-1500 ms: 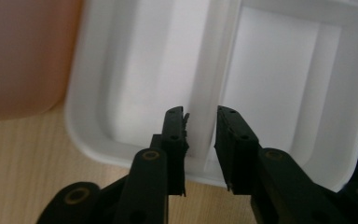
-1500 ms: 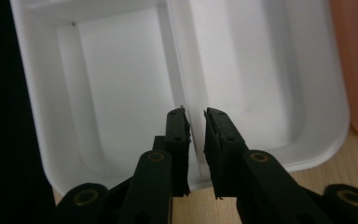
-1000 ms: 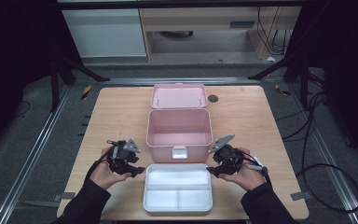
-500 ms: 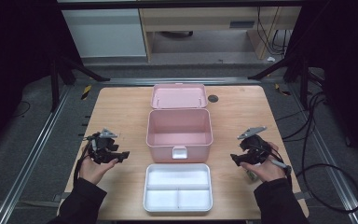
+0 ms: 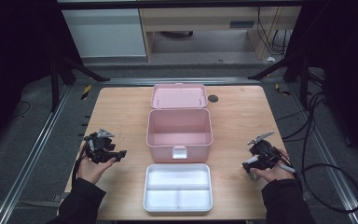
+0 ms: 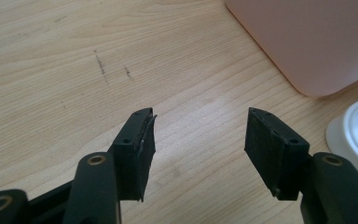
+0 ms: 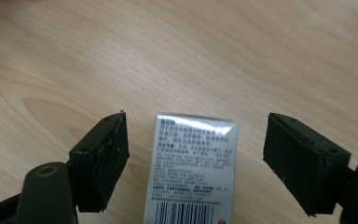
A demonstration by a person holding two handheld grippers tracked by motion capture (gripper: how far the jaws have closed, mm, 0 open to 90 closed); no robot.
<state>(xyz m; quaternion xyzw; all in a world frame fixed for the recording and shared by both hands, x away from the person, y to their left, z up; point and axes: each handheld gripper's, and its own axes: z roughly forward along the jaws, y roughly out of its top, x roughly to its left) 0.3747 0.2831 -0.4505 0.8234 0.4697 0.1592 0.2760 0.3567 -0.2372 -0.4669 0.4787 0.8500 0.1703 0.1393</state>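
your right gripper (image 7: pixel 196 135) stands with its jaws wide, just opened further, around a small silver carton (image 7: pixel 193 170) printed with fine text and a barcode, lying flat on the table (image 5: pixel 242 116) untouched by either pad. the open pink box (image 5: pixel 179 133) and the white divided tray (image 5: pixel 178 186) hold nothing. your left gripper (image 6: pixel 198 135) is open over bare wood beside the box's corner, while the high view hides the carton behind your right hand (image 5: pixel 272 170).

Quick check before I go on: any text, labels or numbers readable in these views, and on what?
Small carton between the open right gripper jaws: dense printed lines and a barcode with digits, all too small and blurred to read.
Pink box, its lid, white tray: no text visible.
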